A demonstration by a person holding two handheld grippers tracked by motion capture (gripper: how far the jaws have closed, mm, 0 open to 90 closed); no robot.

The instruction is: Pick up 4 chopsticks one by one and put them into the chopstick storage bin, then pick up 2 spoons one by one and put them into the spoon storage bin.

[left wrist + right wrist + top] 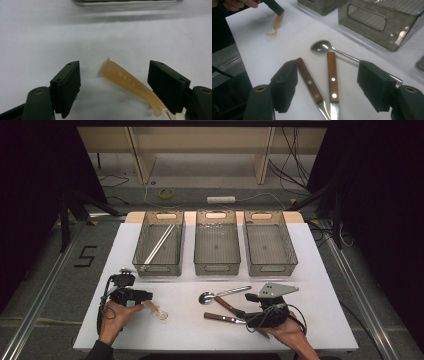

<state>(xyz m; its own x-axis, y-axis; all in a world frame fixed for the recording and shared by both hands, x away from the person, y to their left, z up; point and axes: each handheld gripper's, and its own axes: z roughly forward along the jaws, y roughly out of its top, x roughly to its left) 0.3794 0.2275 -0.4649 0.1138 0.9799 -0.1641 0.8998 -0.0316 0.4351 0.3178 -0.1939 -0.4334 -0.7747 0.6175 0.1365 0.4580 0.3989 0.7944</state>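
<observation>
We have the left gripper (113, 82) low over the white table (320, 270) with its jaws apart around the amber plastic spoon (126, 82), whose handle lies between the pads without either pressing on it. Our right gripper (327, 87) stands open over two wooden-handled knives (332, 75), which lie side by side just beside a metal spoon (323, 46), near three grey bins (217, 245).

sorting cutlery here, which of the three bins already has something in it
The left bin: a pale stick lies slantwise in it; the middle bin and right bin look empty.
</observation>
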